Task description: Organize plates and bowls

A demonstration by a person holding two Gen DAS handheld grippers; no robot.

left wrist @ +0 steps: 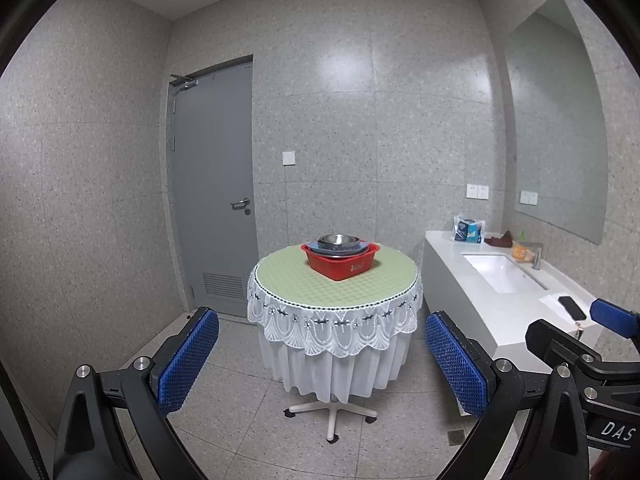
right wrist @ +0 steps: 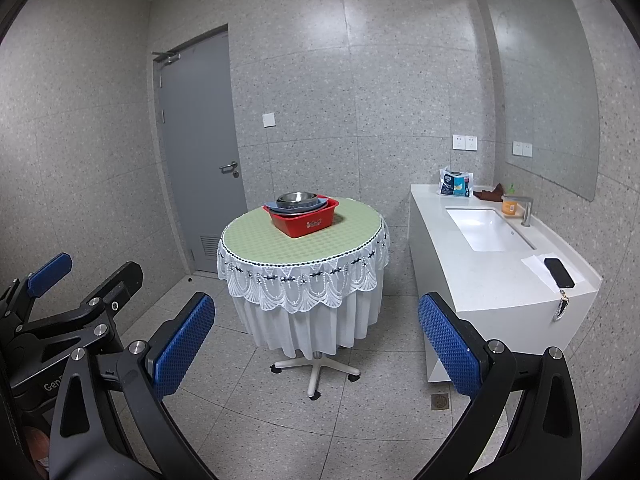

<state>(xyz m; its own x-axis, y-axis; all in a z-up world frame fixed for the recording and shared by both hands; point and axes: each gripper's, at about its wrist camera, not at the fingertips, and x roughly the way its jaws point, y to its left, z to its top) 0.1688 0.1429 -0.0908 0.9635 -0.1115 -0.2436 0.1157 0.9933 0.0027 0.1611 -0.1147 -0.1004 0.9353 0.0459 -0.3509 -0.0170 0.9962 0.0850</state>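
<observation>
Both of your hand-held grippers, left (left wrist: 322,364) and right (right wrist: 316,352), hang released and hold nothing. Well ahead, on the round bench (left wrist: 280,276), steel bowls (left wrist: 338,240) and plates (left wrist: 316,246) sit stacked in the red tub (left wrist: 340,266): either sorted already or awaiting sorting.

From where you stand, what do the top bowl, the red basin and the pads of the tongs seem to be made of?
Top bowl: likely stainless steel; grey, shiny, it reflects light.
Red basin: probably plastic; uniform glossy red, moulded rim, printed mark.
Pads of the right tongs: apparently rubber or soft plastic; matte blue with a knobbly grid texture.
</observation>
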